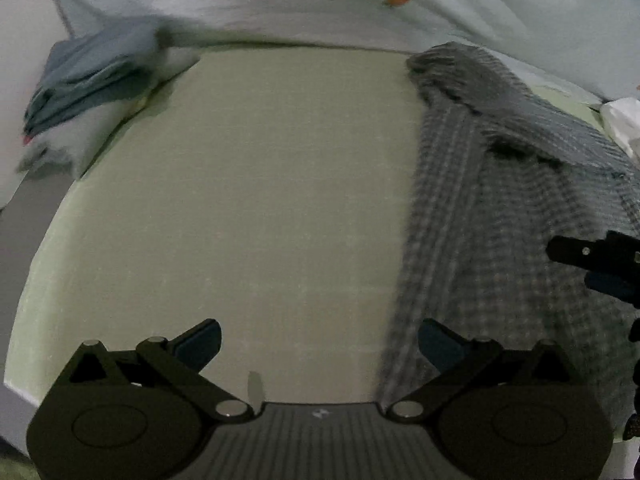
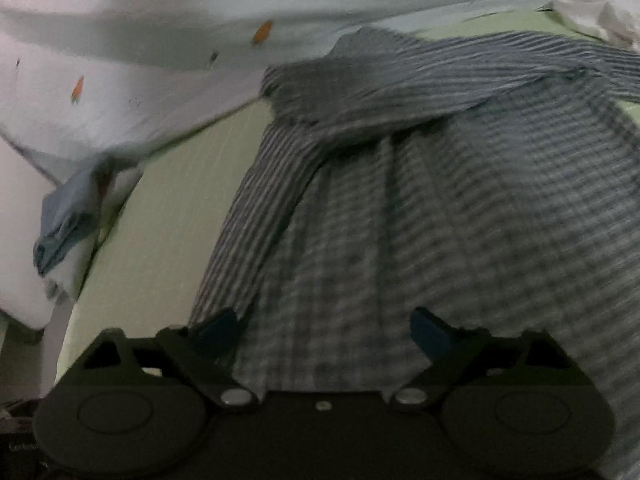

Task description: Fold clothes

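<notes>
A: Shirt [image 2: 420,208] first. What did it look like?

B: Grey-and-white checked cloth, spread over the right part of the pale green surface [image 1: 248,208]. One sleeve [image 2: 460,80] lay folded across its upper part, and a second strip of the cloth ran down its left edge. Both views were blurred.

A: And the surroundings?

B: A pale sheet with small orange marks [image 1: 360,4] rose behind the surface. A folded blue garment [image 1: 88,80] sat on something white at the far left corner, and a crumpled white cloth [image 2: 600,8] lay far right.

A: The tongs?

B: The left tongs [image 1: 320,344] were spread wide over bare surface, gripping nothing, with the shirt's edge just beside the right finger. The right tongs [image 2: 324,332] were also spread, over the shirt's lower part, nothing pinched.

A: Any difference between views?

B: Only the left wrist view showed the other tool, dark at its right edge above the shirt.
</notes>
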